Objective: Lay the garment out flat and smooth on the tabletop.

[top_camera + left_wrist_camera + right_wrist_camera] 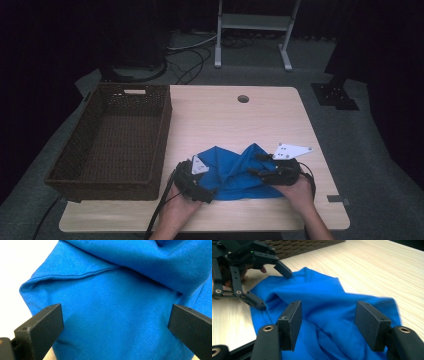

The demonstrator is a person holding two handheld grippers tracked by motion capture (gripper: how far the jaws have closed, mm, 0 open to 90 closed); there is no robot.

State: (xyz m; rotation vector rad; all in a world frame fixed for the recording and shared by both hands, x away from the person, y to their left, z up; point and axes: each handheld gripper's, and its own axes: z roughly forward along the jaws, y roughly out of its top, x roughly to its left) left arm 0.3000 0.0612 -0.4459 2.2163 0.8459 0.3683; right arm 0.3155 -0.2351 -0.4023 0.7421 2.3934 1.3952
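The wicker basket point(116, 140) walls off the table's point(260, 125) left side. Beyond the crumpled blue cloth point(235, 172), the tabletop lies open for passage

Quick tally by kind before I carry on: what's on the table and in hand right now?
Blue cloth: 1, crumpled on the table
Wicker basket: 1, at the table's left side
Grippers: 2, left gripper and right gripper, both with jaws apart over the cloth
Total: 4 things
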